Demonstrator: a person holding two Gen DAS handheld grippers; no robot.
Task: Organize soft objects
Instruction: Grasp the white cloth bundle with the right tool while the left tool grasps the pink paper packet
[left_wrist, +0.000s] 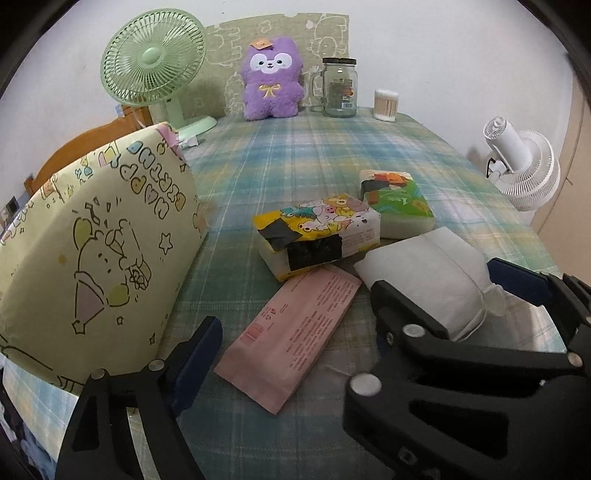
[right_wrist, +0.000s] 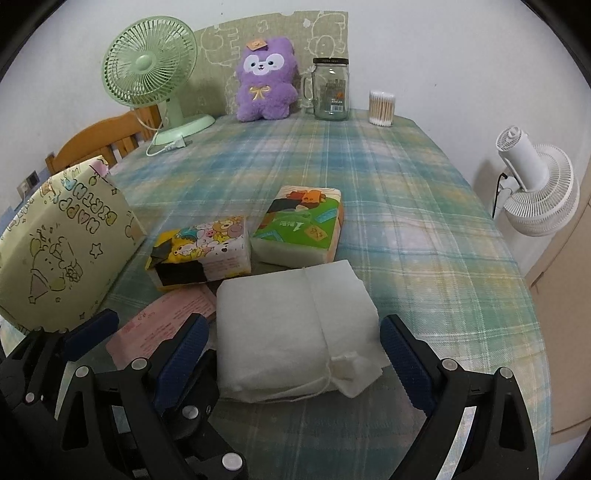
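On the tabletop (right_wrist: 406, 221), two tissue packs (right_wrist: 201, 247) (right_wrist: 299, 229) lie side by side; before them a wrapped bundle (right_wrist: 291, 328), a flat packet (right_wrist: 162, 325) to its left, a bag (right_wrist: 62, 243) further left. A plush toy (right_wrist: 262, 88), jar (right_wrist: 330, 88) and fan (right_wrist: 151, 70) stand behind

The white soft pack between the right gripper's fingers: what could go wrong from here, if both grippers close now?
1. The white soft pack has a loose flap at its near end; closing pads may catch the flap only, and the pack could slip.
2. The left gripper and right gripper stand open very near each other; their fingers might collide.
3. The pink flat packet lies partly under the cartoon tissue pack; pulling it may drag that pack along.
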